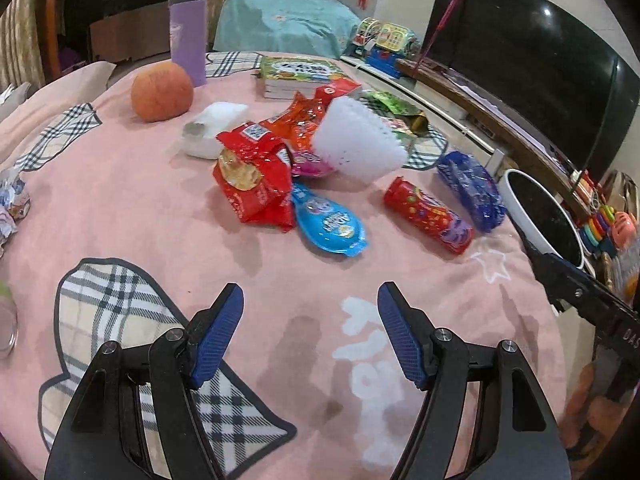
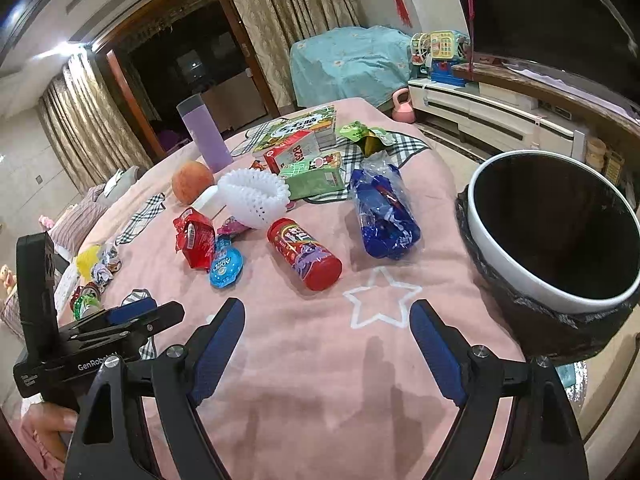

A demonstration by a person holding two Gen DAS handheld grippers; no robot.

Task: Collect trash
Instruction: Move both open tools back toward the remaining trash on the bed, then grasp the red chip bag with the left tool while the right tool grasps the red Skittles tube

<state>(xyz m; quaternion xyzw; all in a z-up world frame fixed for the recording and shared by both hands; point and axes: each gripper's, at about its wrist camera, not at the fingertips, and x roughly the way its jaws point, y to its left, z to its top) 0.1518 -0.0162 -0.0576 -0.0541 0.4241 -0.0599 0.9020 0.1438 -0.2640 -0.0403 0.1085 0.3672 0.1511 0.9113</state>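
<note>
Pink fleece cloth (image 2: 320, 380) with a white outlined star covers the bench, and the trash lies mid-bench: a red cylindrical candy tube (image 2: 304, 254), a crumpled blue plastic wrapper (image 2: 384, 216), a red foil snack bag (image 1: 256, 184) and a blue "AD" pouch (image 2: 226, 265). Left gripper (image 1: 310, 330), marked "GenRobot", and right gripper (image 2: 327, 346) hover with jaws apart, empty. At the bench's right edge stands a white-rimmed bin with a black liner (image 2: 496, 248).

The left gripper (image 2: 120, 316) body carries the white lettering "GenRobot". A red-and-white carton (image 2: 294, 155) far on the table shows "928". Other package print is illegible.
</note>
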